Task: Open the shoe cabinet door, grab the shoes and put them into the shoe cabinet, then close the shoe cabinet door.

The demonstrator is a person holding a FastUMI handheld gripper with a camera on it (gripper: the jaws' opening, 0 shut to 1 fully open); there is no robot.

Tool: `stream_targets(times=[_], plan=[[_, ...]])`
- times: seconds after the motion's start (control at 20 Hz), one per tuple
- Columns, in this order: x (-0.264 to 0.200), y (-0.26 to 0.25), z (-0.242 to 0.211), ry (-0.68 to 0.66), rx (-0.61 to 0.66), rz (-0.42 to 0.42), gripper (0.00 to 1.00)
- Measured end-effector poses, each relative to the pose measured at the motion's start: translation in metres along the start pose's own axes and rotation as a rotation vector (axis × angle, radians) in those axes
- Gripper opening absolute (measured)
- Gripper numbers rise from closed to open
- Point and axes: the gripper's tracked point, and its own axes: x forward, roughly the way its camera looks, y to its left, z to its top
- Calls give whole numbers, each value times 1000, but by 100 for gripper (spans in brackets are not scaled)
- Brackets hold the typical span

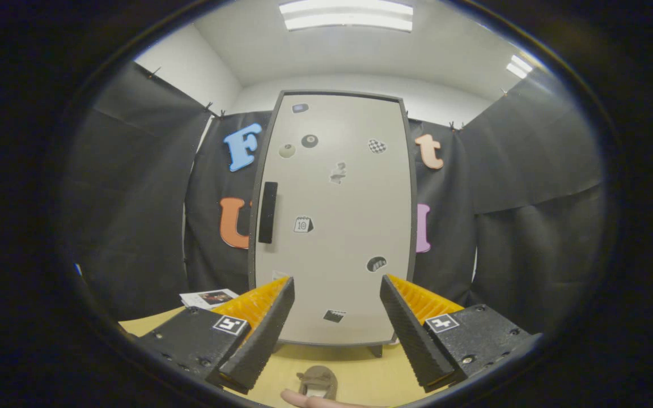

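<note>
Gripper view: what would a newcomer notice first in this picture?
The tall pale cabinet door, shut, stands straight ahead beyond the fingers, dotted with small stickers, with a dark handle near its left edge. The tool is open, holding nothing. Low between the fingers lies a small brown shoe beside a fingertip.

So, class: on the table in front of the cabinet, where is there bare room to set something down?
Bare table runs between the open gripper jaws, from the closed cabinet base to the small brown shoe. It is crowded nearest us, where a fingertip lies by the shoe, and left of the cabinet, where a printed card lies.
</note>
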Motion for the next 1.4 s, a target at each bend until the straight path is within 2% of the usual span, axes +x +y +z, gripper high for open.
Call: stream_targets(times=[0.35, 0.7, 0.9, 1.2, 1.4], plan=[[31, 15, 23, -13, 40, 23, 99], [102, 72, 29, 65, 135, 129, 99], [149, 94, 43, 44, 115, 136, 99], [198, 134, 37, 109, 113, 242, 99], [228, 132, 29, 176, 189, 172, 99]])
